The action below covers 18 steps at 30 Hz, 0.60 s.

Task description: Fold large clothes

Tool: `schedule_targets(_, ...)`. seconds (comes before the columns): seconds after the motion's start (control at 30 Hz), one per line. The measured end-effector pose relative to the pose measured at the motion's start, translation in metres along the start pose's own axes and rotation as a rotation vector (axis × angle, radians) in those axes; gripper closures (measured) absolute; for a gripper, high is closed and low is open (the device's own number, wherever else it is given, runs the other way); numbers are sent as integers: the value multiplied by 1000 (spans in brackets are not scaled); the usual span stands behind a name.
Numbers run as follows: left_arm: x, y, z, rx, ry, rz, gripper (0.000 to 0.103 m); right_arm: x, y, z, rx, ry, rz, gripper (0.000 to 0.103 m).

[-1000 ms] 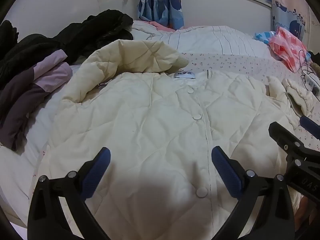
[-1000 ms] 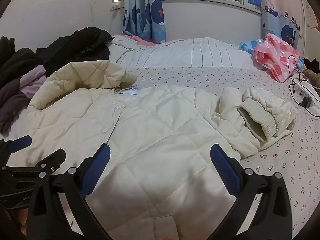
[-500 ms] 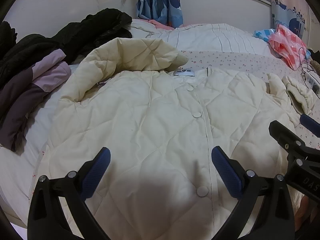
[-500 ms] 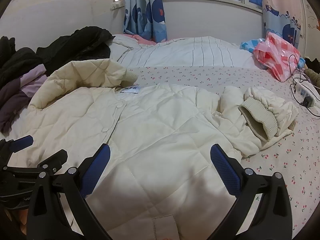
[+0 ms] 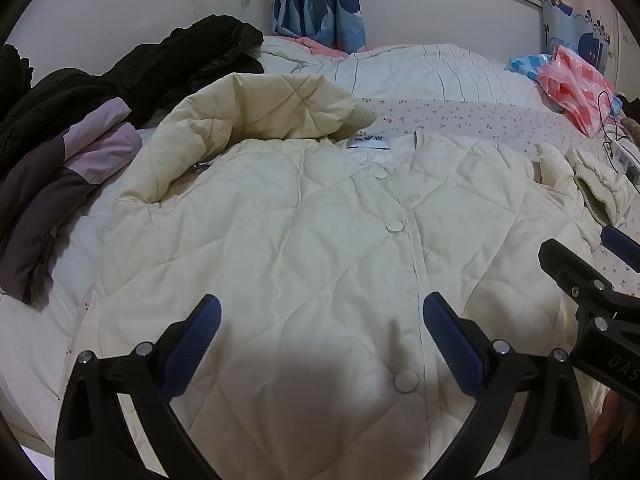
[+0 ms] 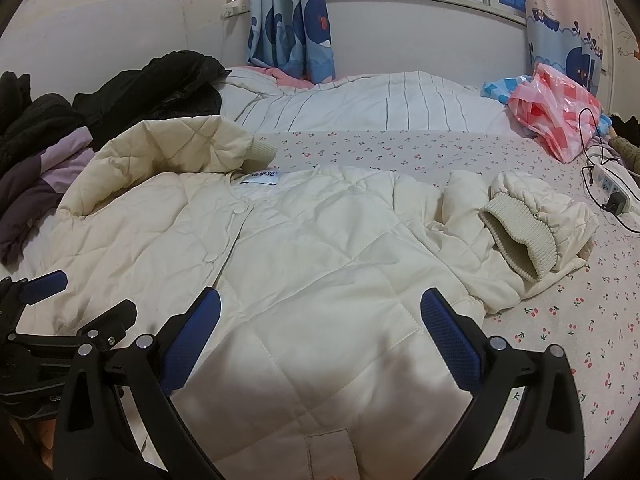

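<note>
A pile of dark and purple clothes (image 5: 60,168) lies at the far left of the bed (image 6: 400,148). Right of it, a cream quilted jacket (image 5: 304,240) is spread front-up across the middle, snaps closed, its left sleeve (image 5: 256,112) folded over the collar. The left gripper (image 5: 320,332) hovers above the near hem, fingers spread and empty. The right gripper (image 6: 320,328) hovers alongside, also spread and empty. The right sleeve (image 6: 520,224) lies bunched, with a pink bag (image 6: 560,116) far right.
</note>
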State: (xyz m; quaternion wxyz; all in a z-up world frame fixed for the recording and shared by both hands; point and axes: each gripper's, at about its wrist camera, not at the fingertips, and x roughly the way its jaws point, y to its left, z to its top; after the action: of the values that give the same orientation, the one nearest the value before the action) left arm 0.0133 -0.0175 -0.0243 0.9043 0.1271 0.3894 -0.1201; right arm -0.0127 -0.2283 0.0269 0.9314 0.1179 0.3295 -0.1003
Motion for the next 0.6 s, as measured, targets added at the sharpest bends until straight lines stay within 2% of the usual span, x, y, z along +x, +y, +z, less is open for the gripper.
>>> schedule_targets(0.6,1,-2,0,21,9,1,6,5,1,-2,-18,6,-4,6)
